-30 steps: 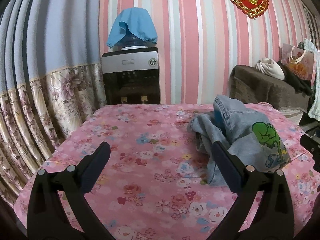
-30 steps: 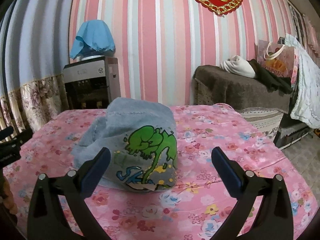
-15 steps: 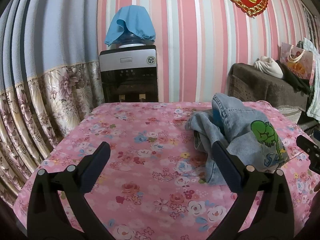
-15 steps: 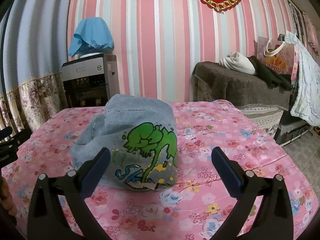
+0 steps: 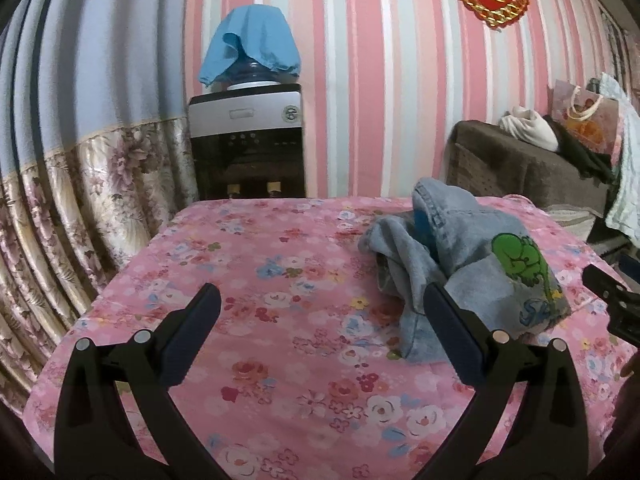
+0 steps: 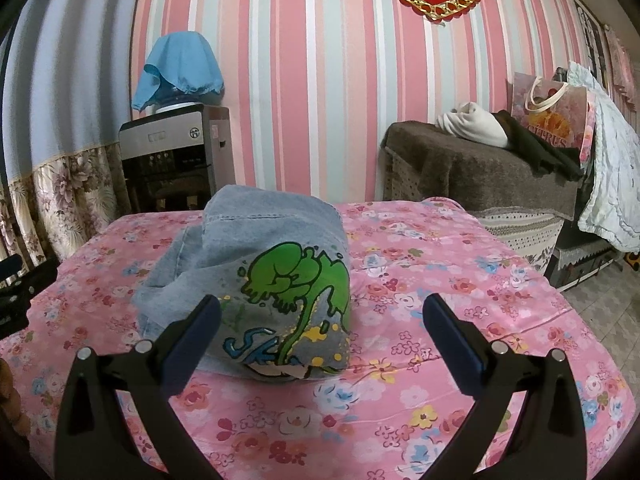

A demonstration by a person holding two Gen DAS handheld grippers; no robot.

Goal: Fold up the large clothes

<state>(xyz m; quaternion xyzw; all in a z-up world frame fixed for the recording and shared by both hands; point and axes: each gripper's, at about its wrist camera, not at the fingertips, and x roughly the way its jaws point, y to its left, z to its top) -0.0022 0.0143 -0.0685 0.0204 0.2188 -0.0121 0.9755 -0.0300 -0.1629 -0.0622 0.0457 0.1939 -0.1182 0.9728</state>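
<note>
A bundle of denim garment point(image 6: 256, 276) sits on the floral tablecloth point(image 6: 440, 280) as I hold both tools above the near edge of the table, neither one touching cloth. My right gripper point(image 6: 320, 320) is spread wide with nothing between its jaws, the garment lying dead ahead at twelve o'clock, its green cartoon print point(image 6: 296, 276) facing me just past the left fingertip. My left gripper point(image 5: 320, 312) is likewise released and empty; from there the denim lies toward two o'clock, a loose flap of it spilling down beside my right finger point(image 5: 452, 332) (whether it actually brushes the pad I cannot tell). The piece looks already doubled over on itself into a thick, rounded heap, though one side hangs untidy, so I judge the folding well along but not finished. Wide jaws suit this: thick layered denim needs a generous bite, and hovering back gives me room to choose an edge. At eleven o'clock stands a water dispenser point(image 5: 246, 140) under a blue cloth point(image 5: 250, 42), well apart from the work.
</note>
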